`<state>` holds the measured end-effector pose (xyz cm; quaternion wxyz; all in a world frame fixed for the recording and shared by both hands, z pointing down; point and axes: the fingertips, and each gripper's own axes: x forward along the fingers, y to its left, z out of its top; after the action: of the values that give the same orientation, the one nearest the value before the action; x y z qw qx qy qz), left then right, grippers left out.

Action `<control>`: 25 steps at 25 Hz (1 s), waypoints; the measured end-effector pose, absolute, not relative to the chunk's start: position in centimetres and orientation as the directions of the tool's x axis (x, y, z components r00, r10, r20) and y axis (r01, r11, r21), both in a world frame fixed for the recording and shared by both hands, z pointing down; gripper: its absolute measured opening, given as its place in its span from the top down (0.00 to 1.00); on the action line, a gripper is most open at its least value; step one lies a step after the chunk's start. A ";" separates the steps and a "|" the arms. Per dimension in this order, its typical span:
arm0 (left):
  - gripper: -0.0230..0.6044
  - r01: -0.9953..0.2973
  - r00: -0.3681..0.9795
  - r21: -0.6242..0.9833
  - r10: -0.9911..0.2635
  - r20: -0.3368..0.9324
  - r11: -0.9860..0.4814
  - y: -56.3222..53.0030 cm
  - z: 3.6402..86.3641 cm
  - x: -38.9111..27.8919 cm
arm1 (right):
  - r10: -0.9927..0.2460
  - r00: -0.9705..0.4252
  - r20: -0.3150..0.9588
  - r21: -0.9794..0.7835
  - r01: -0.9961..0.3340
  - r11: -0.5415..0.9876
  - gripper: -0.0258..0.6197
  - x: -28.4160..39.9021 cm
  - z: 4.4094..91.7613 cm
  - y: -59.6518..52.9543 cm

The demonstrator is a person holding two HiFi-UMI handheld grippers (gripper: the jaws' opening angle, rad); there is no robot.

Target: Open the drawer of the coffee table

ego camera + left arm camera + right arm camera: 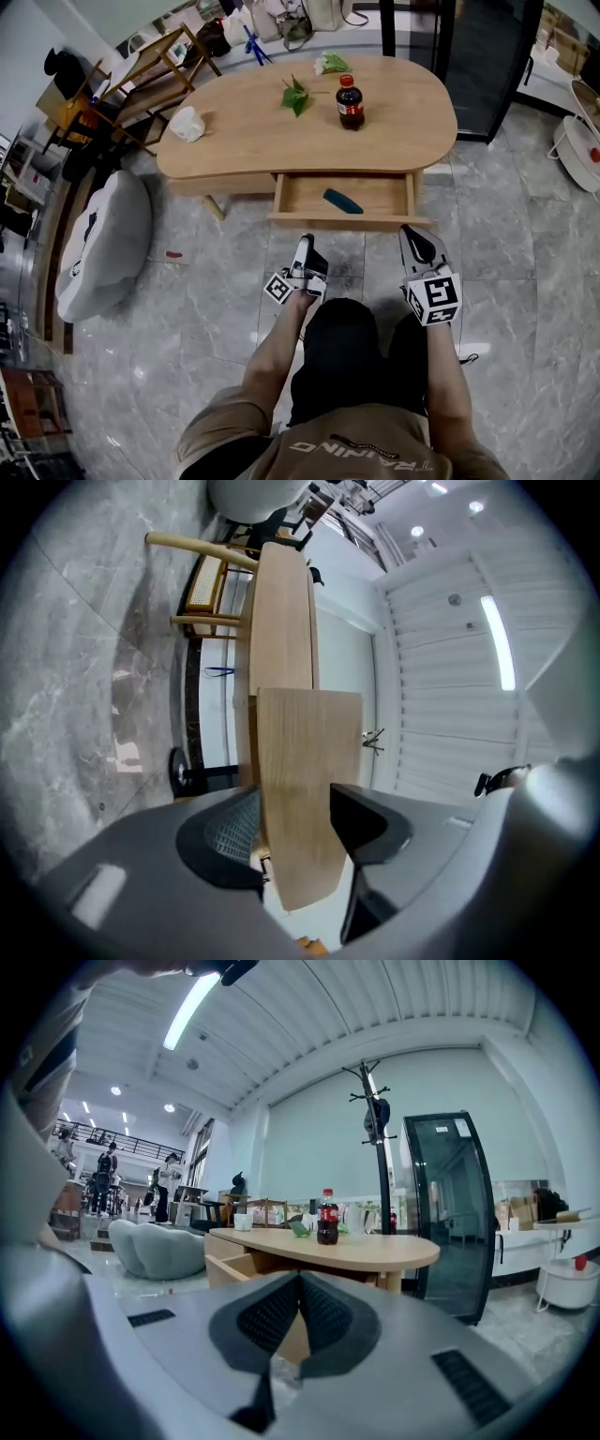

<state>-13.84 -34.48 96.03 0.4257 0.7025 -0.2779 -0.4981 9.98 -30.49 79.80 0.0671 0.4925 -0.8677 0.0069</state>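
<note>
The coffee table (244, 141) is standing on a grey marble floor (525, 244), and its drawer (375, 222) is sitting pulled out from the table's near side, with a teal object (342, 201) lying inside. The left gripper (306, 246) is reaching to the drawer's front board, its 2 jaws standing apart with the board's edge between them. The right gripper (412, 236) is hovering just in front of the drawer's right corner, its jaws pressing together on nothing. On the tabletop, 1 cola bottle (350, 103) is standing upright beside green leaves (296, 96), and a white cup (187, 123) is sitting near the table's left end.
</note>
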 end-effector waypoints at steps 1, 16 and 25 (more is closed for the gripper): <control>0.59 -0.016 0.370 0.880 -0.820 -0.436 -0.475 -34.1 95.8 -13.7 | -0.854 -0.505 0.126 0.064 -0.855 0.515 0.96 10.0 79.8 -30.6; 0.77 -0.613 0.766 0.373 -0.639 0.066 -0.696 -31.1 85.3 -5.6 | -0.853 -0.509 0.110 0.073 -0.852 0.518 0.96 9.8 77.8 -30.1; 0.95 -0.706 0.699 0.038 -0.688 0.194 -0.707 -32.0 78.8 -2.1 | -0.876 -0.477 0.072 0.118 -0.868 0.483 0.96 11.0 74.8 -30.6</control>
<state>-2.12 -31.99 78.82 0.0550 0.9201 -0.3789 0.0829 11.01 -30.62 74.79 0.0612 0.5076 -0.8588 -0.0327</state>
